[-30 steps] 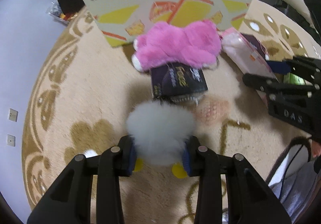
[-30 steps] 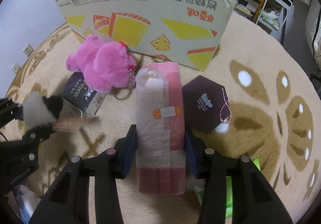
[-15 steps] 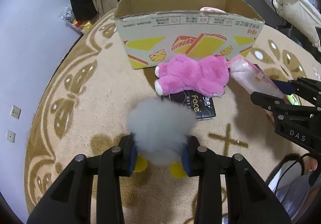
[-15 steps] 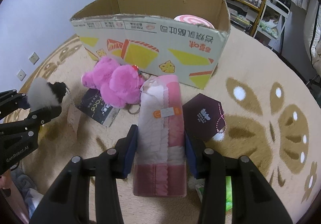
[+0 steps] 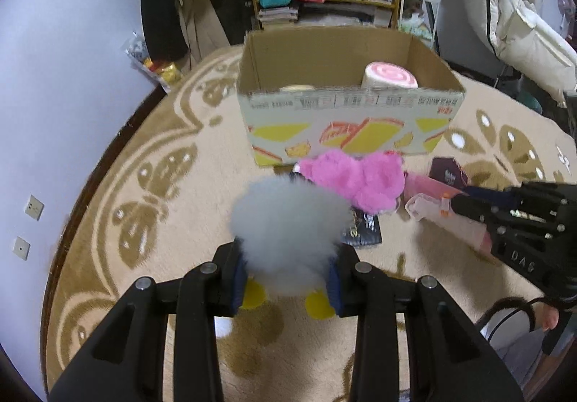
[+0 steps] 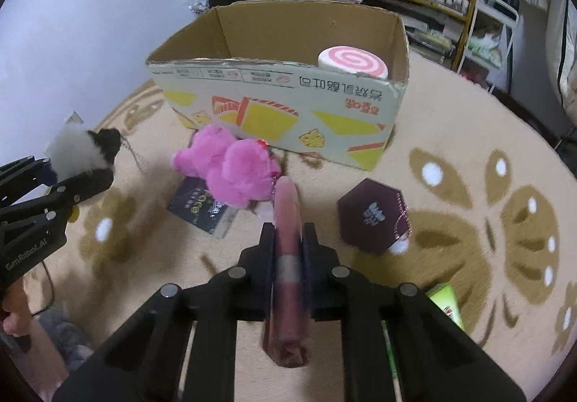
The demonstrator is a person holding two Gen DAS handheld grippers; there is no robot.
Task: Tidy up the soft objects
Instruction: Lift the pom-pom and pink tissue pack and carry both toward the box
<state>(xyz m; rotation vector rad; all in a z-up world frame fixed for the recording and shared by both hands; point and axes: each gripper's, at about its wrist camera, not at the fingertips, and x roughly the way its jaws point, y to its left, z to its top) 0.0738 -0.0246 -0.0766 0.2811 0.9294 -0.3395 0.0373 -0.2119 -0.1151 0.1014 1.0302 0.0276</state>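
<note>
both grippers now raised above the rug: left gripper [image 5: 286, 279] pinches the grey plush [image 5: 288, 225], right gripper [image 6: 286, 247] squeezes the pink pack [image 6: 286, 221] thinner; the box [image 6: 281, 84] now lies ahead for dropping.

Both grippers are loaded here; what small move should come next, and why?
Probably carry the white fluffy toy in the left gripper forward over the cardboard box: its top is open, with room left of the pink swirl cushion.

A beige carpet with brown floral patterns [image 6: 450, 128] carries an open printed cardboard box [image 6: 288, 113], a pink plush toy [image 6: 230, 167], a dark flat packet [image 6: 200, 209], a maroon hexagonal box [image 6: 371, 214] and a green packet [image 6: 445, 303].
</note>
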